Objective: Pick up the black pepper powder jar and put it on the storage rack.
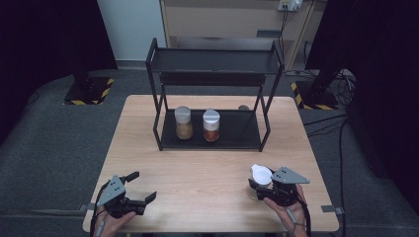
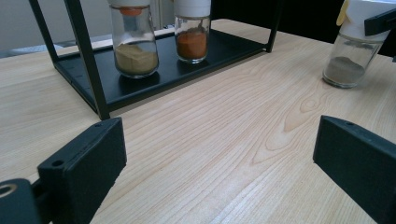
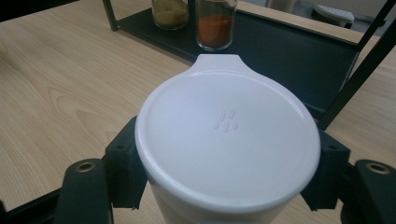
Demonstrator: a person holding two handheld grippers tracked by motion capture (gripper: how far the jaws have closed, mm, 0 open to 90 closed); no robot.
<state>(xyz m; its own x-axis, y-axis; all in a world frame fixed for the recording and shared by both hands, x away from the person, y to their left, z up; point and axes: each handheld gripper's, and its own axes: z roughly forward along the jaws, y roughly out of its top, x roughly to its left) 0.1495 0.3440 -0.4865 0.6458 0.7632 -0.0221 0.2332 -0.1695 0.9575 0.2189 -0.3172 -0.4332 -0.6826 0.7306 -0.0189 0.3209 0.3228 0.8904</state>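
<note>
My right gripper (image 1: 261,190) is shut on a glass spice jar with a white lid (image 1: 260,176) at the table's front right; the jar stands upright with its base on the wood. In the right gripper view the white lid (image 3: 227,133) sits between both black pads. The left gripper view shows this jar (image 2: 353,51) at far right, brown powder in its bottom. My left gripper (image 1: 142,186) rests open near the front left edge, its jaws wide over bare wood (image 2: 219,154). Two more jars stand on the black rack's lower shelf: a tan one (image 1: 183,123) and an orange-red one (image 1: 211,125).
The black two-tier metal rack (image 1: 212,140) stands at the table's middle back, its upper shelf (image 1: 215,61) bare. Open wooden tabletop (image 1: 197,170) lies between the rack and both grippers. Cables and stand bases lie on the floor beyond the table.
</note>
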